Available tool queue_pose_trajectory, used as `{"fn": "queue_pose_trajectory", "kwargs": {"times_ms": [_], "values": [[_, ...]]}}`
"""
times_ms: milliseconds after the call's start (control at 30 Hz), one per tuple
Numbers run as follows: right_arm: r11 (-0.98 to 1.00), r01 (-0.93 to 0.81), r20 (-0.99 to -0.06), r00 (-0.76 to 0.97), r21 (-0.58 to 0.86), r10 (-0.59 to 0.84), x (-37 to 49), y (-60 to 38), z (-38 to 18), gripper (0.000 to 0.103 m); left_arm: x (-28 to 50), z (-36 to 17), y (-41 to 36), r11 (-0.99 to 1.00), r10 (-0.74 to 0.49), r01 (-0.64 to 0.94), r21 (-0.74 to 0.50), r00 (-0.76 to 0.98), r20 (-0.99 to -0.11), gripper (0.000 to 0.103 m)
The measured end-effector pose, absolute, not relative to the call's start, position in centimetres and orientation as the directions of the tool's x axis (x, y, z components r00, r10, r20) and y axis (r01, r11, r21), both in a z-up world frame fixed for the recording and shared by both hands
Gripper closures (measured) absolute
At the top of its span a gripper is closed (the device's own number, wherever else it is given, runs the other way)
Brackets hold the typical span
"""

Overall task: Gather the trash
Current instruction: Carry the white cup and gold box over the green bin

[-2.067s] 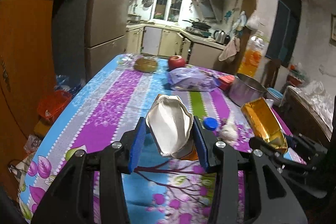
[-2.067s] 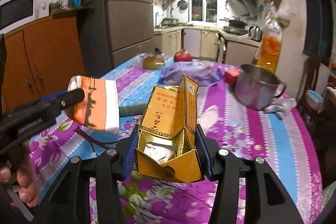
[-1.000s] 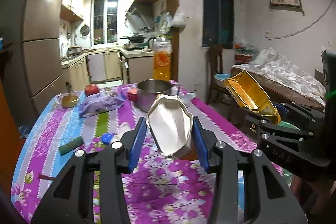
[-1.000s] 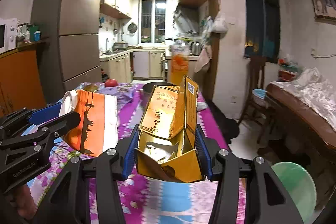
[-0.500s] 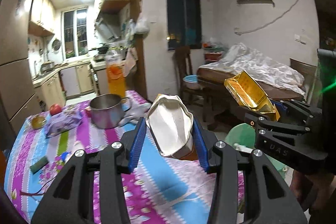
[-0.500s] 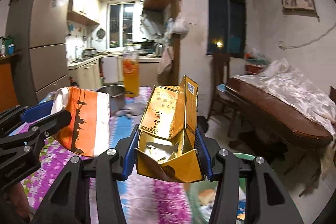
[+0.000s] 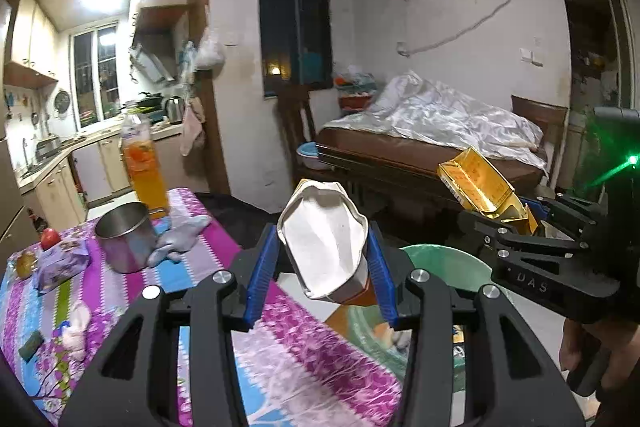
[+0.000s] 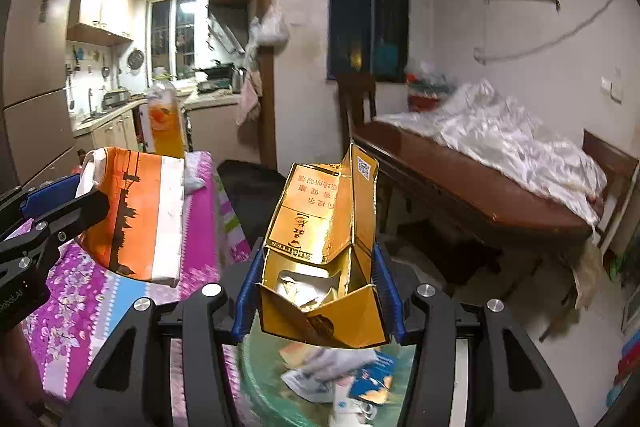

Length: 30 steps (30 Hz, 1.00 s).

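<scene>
My left gripper (image 7: 320,275) is shut on a crumpled orange-and-white paper cup (image 7: 324,247), its white inside facing me. The same cup (image 8: 136,219) shows at the left of the right wrist view, held over the table edge. My right gripper (image 8: 318,291) is shut on an opened gold carton (image 8: 324,251) with paper scraps inside. That gold carton (image 7: 480,187) appears at the right of the left wrist view. Below both grippers stands a green trash bin (image 7: 444,263), and the bin (image 8: 280,379) holds several wrappers.
The table with a purple flowered cloth (image 7: 280,355) carries a steel pot (image 7: 124,243), a juice bottle (image 7: 144,171), a grey rag (image 7: 180,235), a purple packet (image 7: 60,263) and an apple (image 7: 50,239). A wooden bed (image 8: 480,195) and a chair (image 7: 292,131) stand beyond the bin.
Both grippers swung right, away from the table's middle toward its end. The green bin has come into view beneath them. Both grips are unchanged.
</scene>
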State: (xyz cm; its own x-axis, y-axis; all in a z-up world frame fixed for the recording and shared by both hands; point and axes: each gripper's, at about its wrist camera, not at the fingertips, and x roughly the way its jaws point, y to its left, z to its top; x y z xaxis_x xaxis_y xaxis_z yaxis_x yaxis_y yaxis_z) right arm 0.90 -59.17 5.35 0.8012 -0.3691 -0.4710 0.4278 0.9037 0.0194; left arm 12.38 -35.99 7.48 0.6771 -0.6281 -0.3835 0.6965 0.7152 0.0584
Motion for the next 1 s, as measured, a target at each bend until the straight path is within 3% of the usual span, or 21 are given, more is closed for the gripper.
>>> {"fn": "queue_pose_trajectory", "kwargs": {"times_ms": [367, 1000], "values": [[0.882, 0.469, -0.613, 0.711, 0.050, -0.343, 2.0, -65.8, 1.9, 0.051, 12.8, 5.2, -42.3, 0.639, -0.656, 0.767, 0.053, 0.580, -0.483, 0.061], [0.880, 0.461, -0.758, 0.613, 0.115, -0.222, 5.0, -68.0, -3.6, 0.051, 14.9, 0.5, -47.4, 0.584, -0.578, 0.811, 0.029, 0.441, -0.687, 0.061]]}}
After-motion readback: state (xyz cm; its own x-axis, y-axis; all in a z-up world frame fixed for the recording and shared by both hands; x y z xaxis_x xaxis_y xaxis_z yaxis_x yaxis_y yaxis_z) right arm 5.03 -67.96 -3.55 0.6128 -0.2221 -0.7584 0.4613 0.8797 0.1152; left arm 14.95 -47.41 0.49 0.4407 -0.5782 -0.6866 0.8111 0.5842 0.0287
